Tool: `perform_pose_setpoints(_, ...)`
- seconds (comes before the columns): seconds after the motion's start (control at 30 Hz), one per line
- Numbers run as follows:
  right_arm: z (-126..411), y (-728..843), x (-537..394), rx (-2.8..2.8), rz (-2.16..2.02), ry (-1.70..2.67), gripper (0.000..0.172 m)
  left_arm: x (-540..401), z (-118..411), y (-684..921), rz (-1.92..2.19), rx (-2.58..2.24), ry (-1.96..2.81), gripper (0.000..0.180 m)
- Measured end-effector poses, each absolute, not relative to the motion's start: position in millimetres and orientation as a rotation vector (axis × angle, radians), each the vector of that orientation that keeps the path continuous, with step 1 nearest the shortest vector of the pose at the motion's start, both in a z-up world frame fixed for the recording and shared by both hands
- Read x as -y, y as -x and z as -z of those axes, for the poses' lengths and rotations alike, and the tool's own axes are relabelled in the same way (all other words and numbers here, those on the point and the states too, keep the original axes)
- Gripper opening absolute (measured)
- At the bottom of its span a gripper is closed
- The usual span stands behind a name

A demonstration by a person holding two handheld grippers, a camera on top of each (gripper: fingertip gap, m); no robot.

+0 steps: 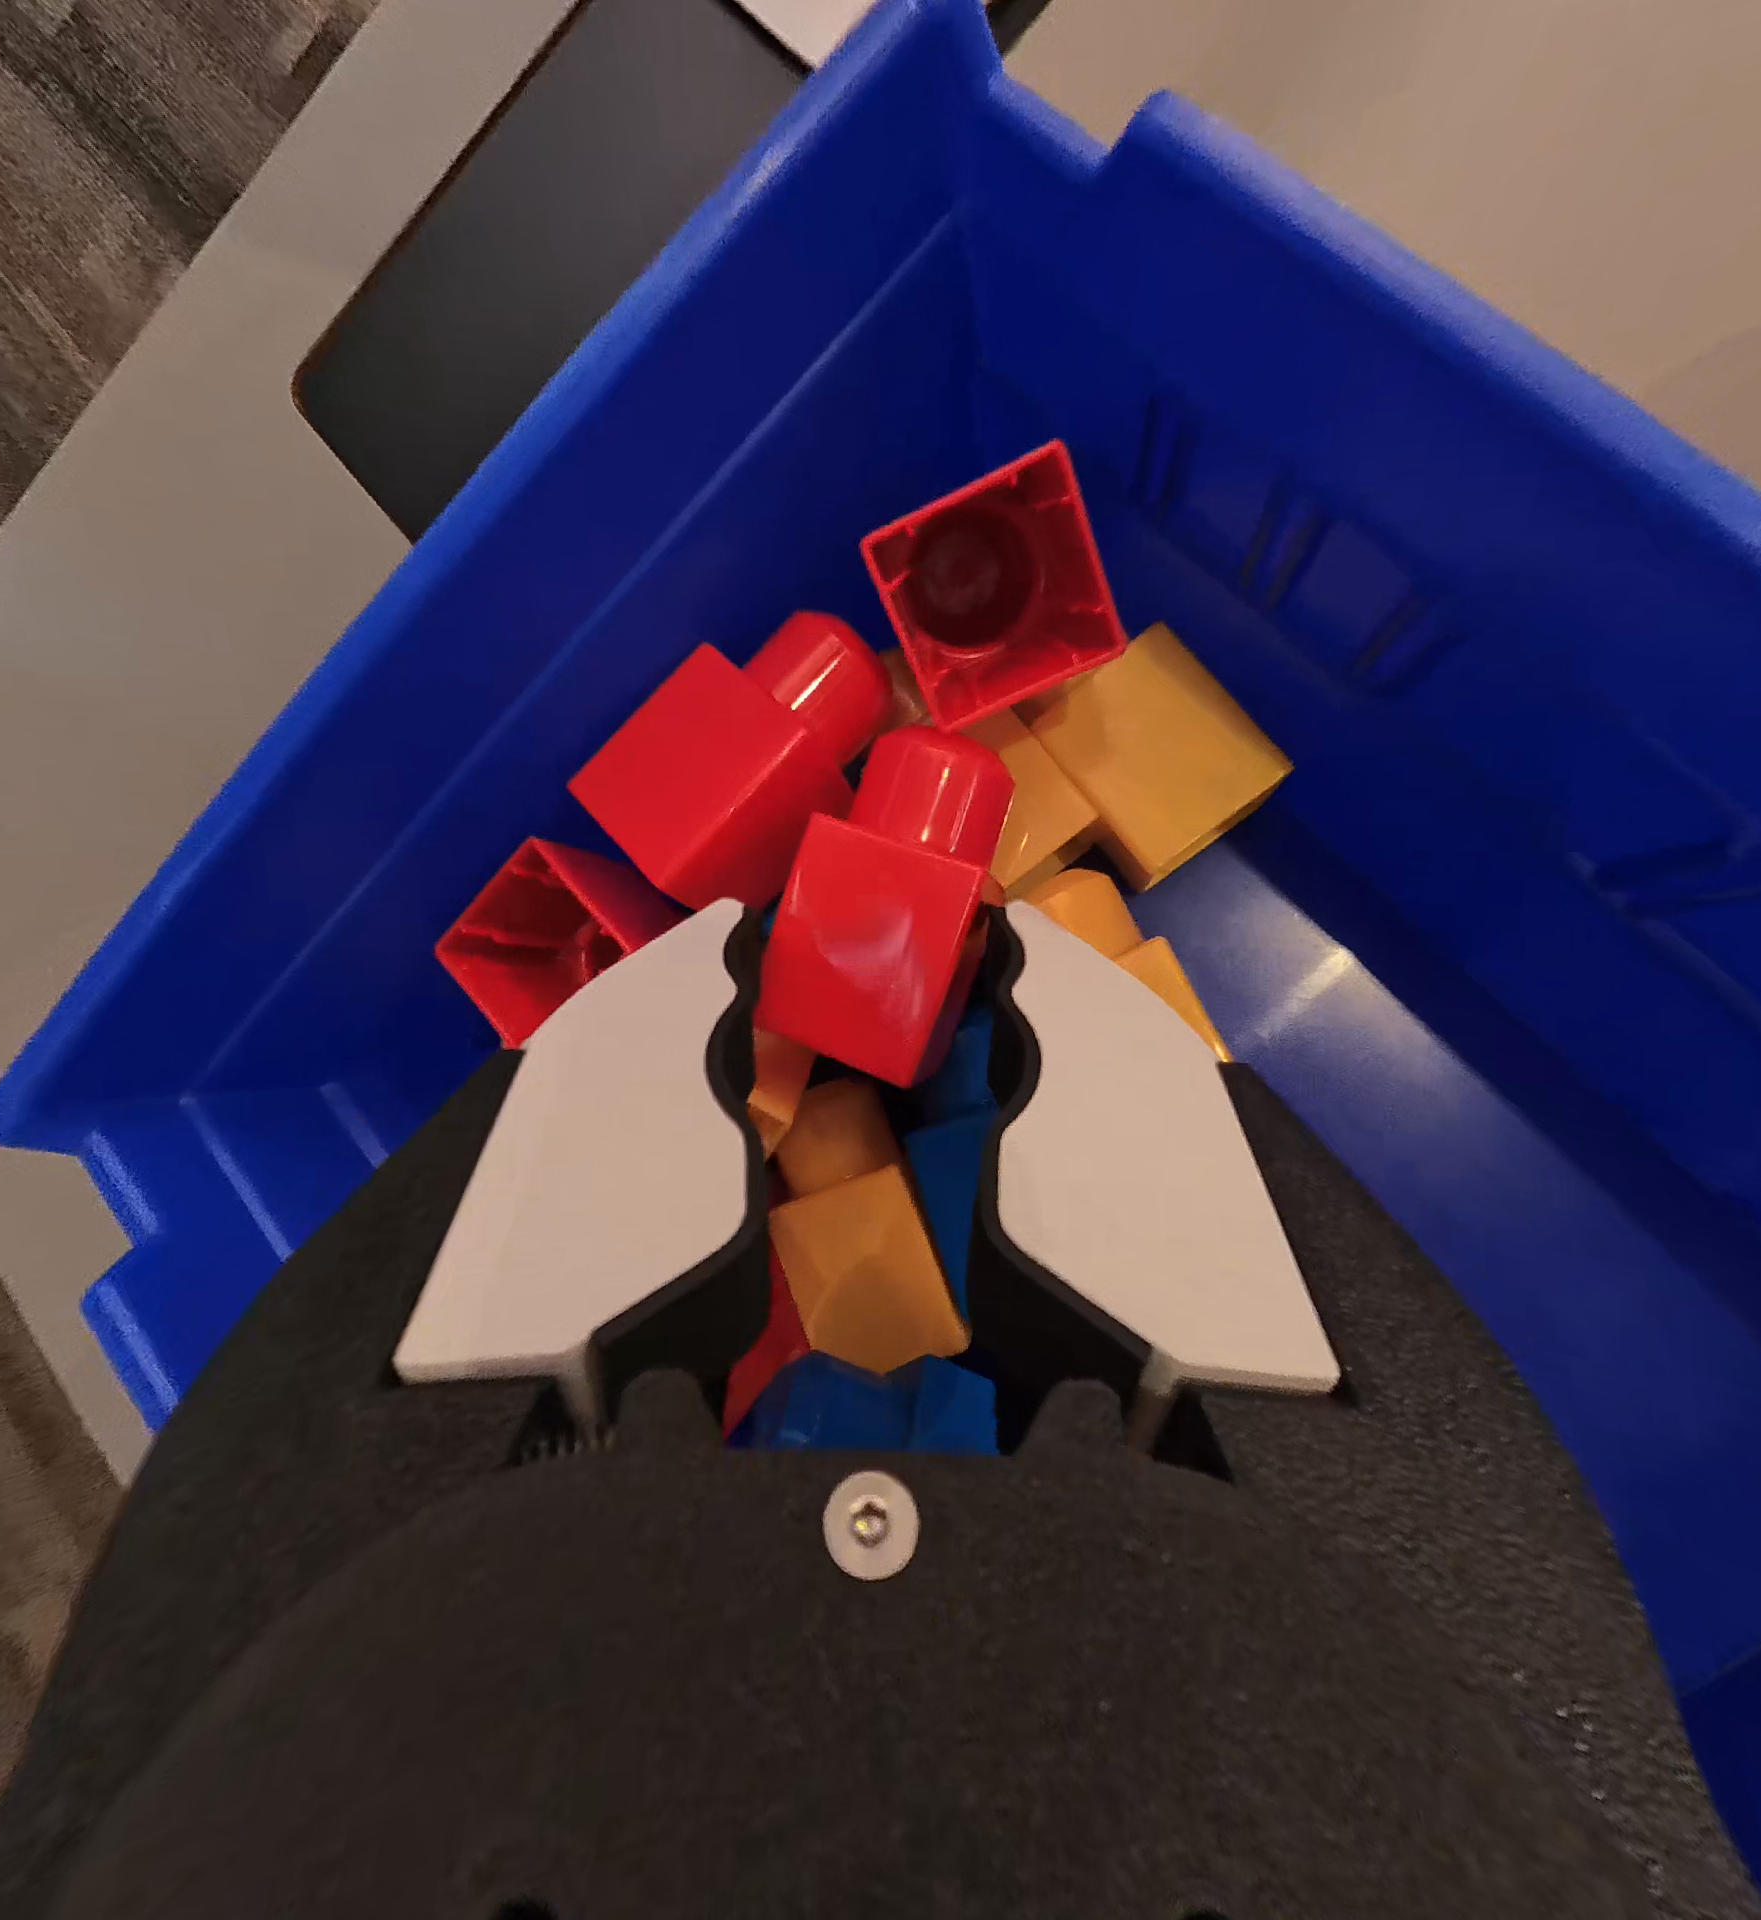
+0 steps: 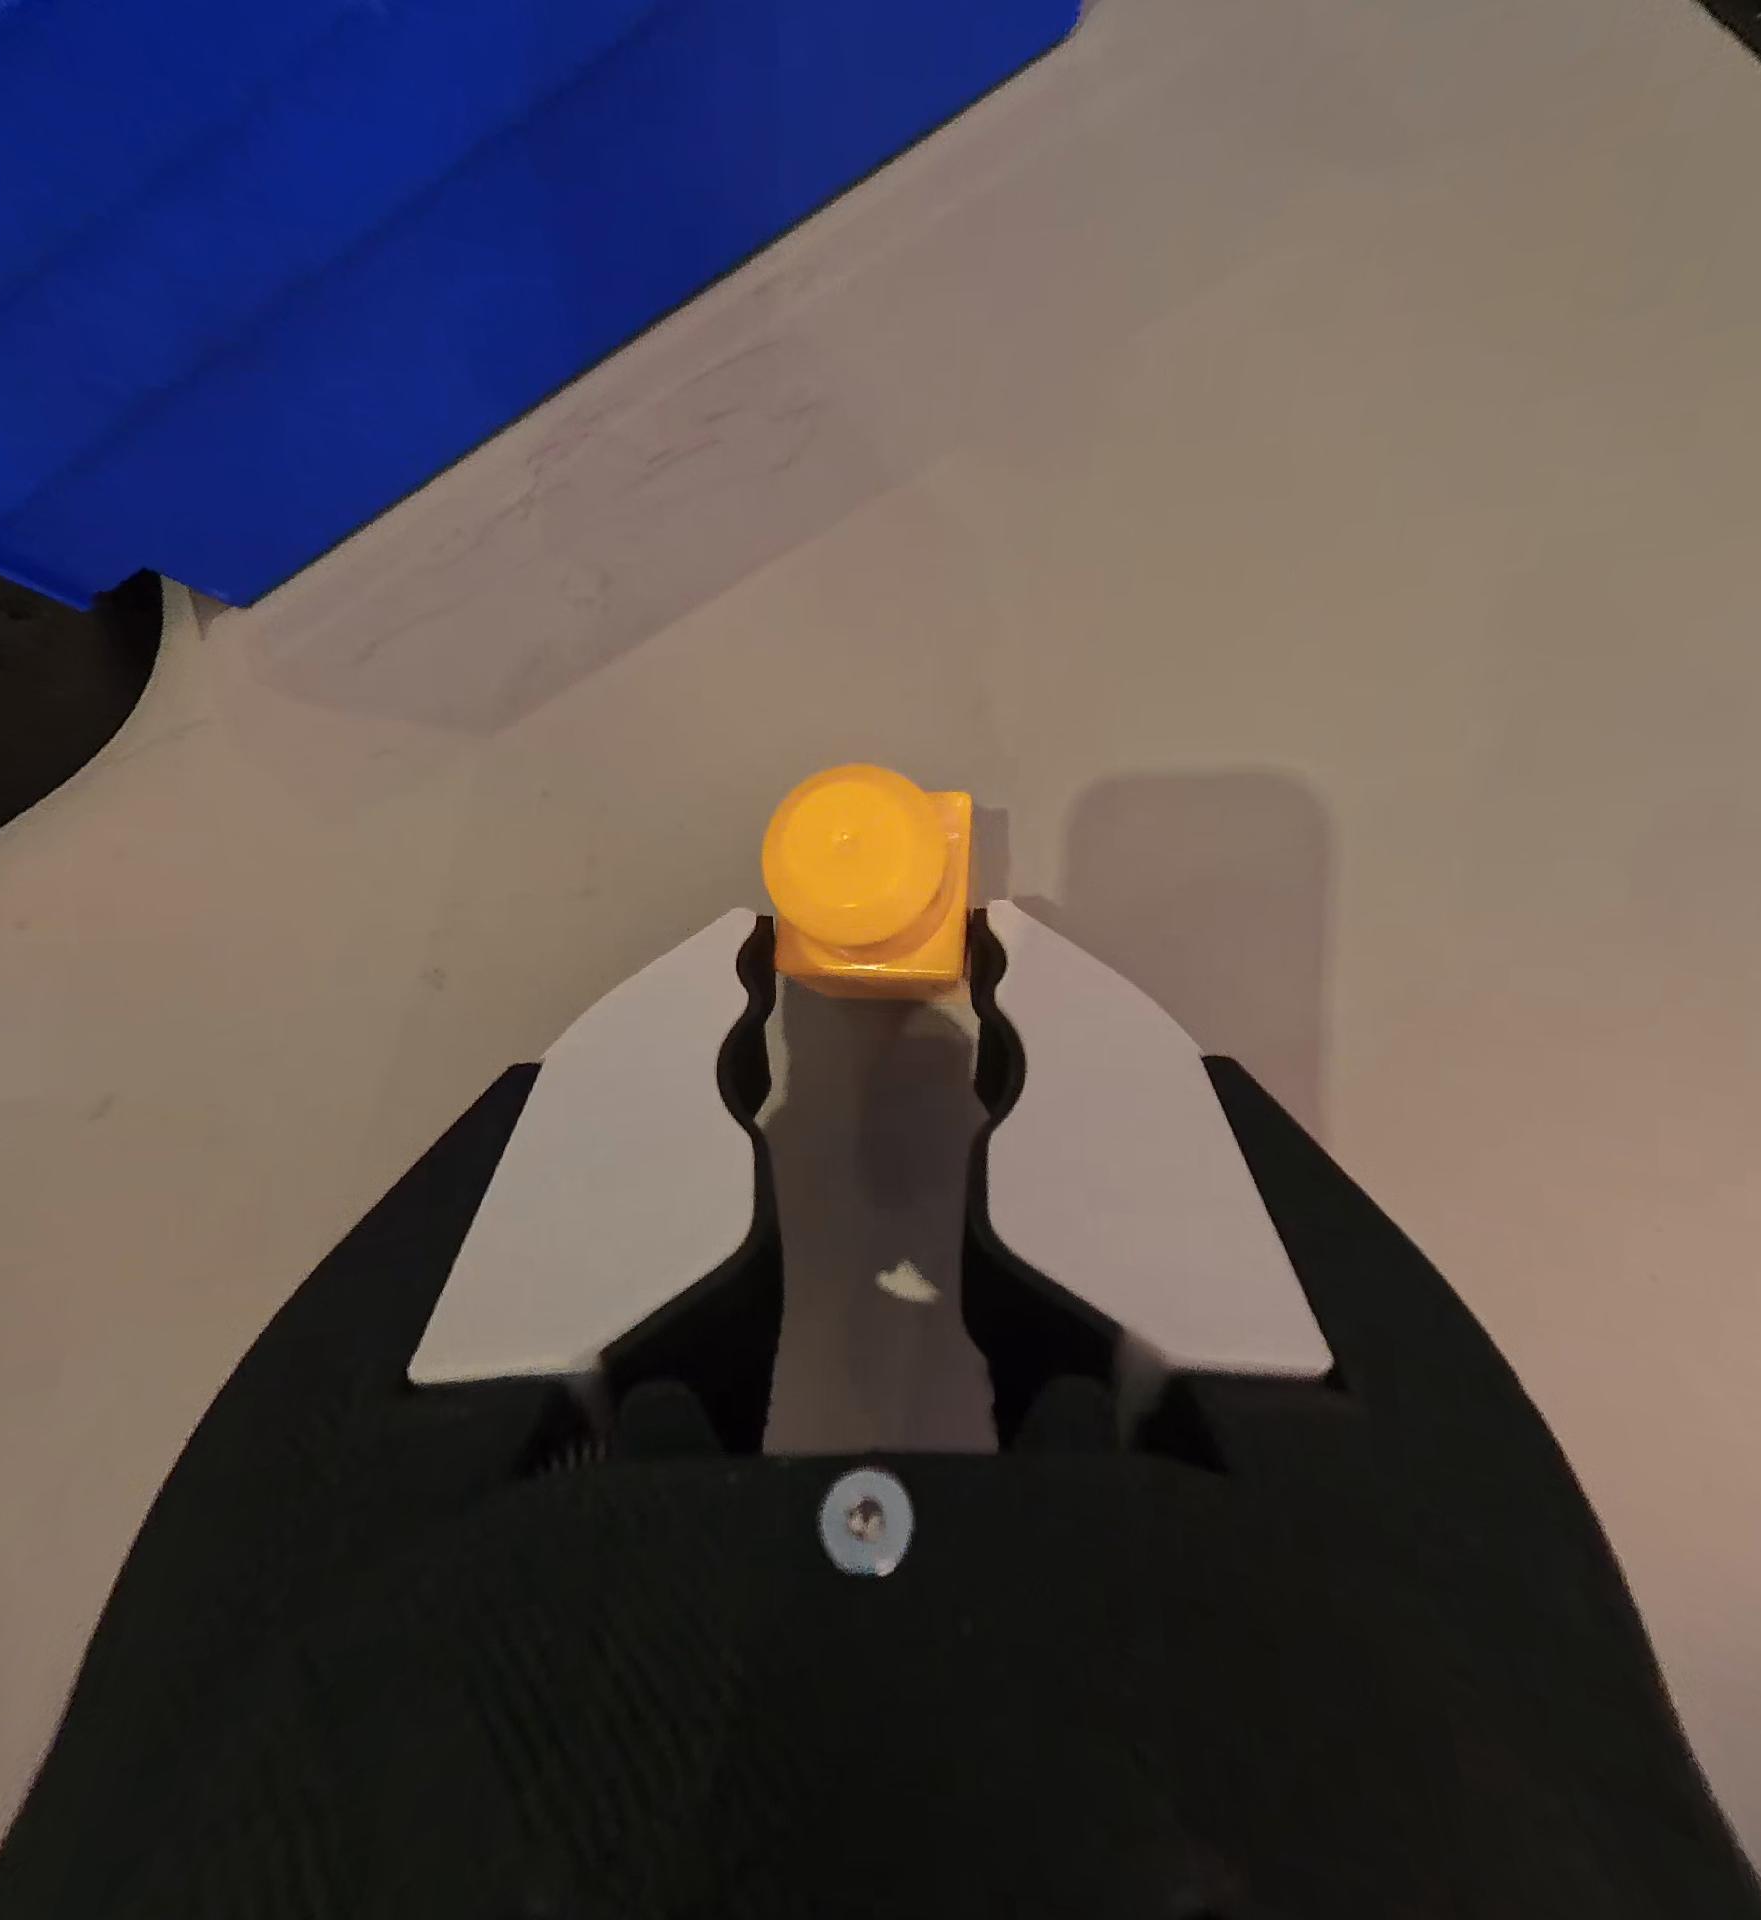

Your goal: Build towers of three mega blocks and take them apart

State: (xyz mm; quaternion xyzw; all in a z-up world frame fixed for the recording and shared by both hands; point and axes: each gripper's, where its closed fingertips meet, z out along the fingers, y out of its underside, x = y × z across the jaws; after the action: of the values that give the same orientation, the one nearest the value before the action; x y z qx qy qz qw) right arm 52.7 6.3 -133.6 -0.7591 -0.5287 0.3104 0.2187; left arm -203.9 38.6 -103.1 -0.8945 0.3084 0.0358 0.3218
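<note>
In the left wrist view my left gripper [image 1: 871, 914] is inside a blue bin [image 1: 1271, 312] and is shut on a red mega block [image 1: 876, 935]. The block is tilted, with its stud pointing away from me. Under and around it lies a pile of loose red [image 1: 710, 769], yellow [image 1: 1156, 748] and blue [image 1: 949, 1143] blocks. In the right wrist view my right gripper [image 2: 871, 930] is shut on a yellow mega block [image 2: 855, 873]. Its stud faces the camera, and both pads touch its sides over the pale table [image 2: 1375, 416].
The blue bin also shows in the right wrist view [image 2: 336, 260], at the upper left on the table. A dark object [image 2: 3, 707] lies at the left edge there. In the left wrist view a dark chair seat [image 1: 543, 260] and carpet [image 1: 45, 260] lie beyond the table edge. The gap from one gripper's tips to the other's is roughly 25 centimetres.
</note>
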Motion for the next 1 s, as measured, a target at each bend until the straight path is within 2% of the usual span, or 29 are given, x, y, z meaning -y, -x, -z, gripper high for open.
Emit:
perform_pose_setpoints(0.2, 135.1, -52.5, -5.3, 1.505, -0.786, 2.091, 0.057, -39.0, 118.9, 196.9, -0.153, -0.873, 2.424, 0.043)
perform_pose_setpoints(0.33, 122.0, -57.9, -3.4, 1.544, -0.738, 2.075, 0.069, -32.4, 96.1, 195.0, -0.109, -0.849, 2.392, 0.042)
perform_pose_setpoints(0.5, 54.1, -46.9, 6.4, 1.485, -0.823, 1.807, 0.065, -20.6, 9.3, 142.8, 0.208, -0.769, 2.115, 0.044)
perform_pose_setpoints(0.67, -71.9, -38.4, 66.5, 1.242, -1.383, 1.252, 0.056, 45.5, -93.9, 6.5, 0.927, -0.926, 1.632, 0.041)
perform_pose_setpoints(0.8, -114.4, -55.0, 75.0, 1.040, -1.612, 1.114, 0.048, 68.6, -89.5, -39.7, 0.938, -1.073, 1.614, 0.040)
perform_pose_setpoints(1.0, -106.3, -49.8, 77.8, 1.066, -1.658, 1.140, 0.042, 79.3, -75.5, -58.4, 0.922, -1.170, 1.649, 0.040)
